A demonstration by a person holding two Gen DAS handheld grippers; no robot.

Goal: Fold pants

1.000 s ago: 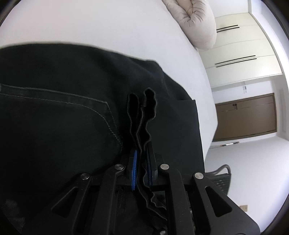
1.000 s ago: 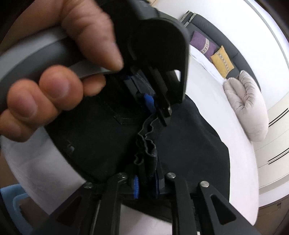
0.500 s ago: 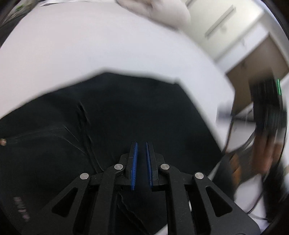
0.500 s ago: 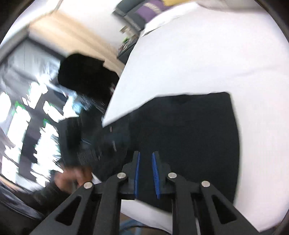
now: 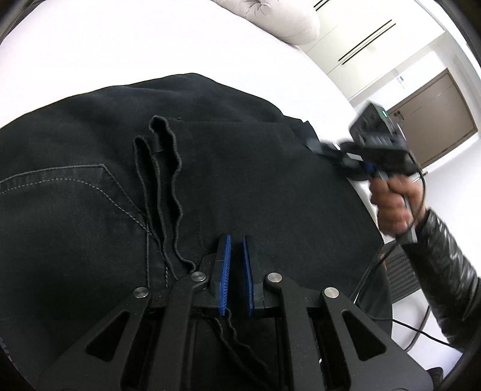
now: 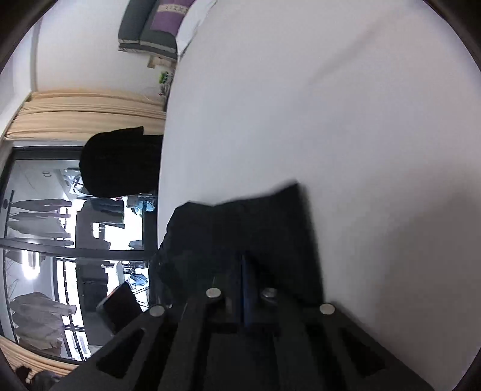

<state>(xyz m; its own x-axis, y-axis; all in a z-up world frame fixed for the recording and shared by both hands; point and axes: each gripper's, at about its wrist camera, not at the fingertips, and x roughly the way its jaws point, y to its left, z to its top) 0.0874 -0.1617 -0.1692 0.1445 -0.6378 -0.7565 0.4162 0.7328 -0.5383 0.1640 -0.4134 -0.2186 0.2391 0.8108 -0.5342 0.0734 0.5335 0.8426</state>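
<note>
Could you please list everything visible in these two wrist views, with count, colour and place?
pants: one pair, black, folded flat on the white surface near its edge
white surface: one, white, under the pants
cushion: one, beige, far end of the surface
cabinets: white, behind the cushion
door: one, brown, right background
sofa pillow: one, purple, top of right wrist view
curtain: cream, beside the window
left gripper: one, black with blue pads, slightly parted over the pants, holding nothing
right gripper: one, black, blurred, at the pants
right hand: one, gripping the handle
</note>
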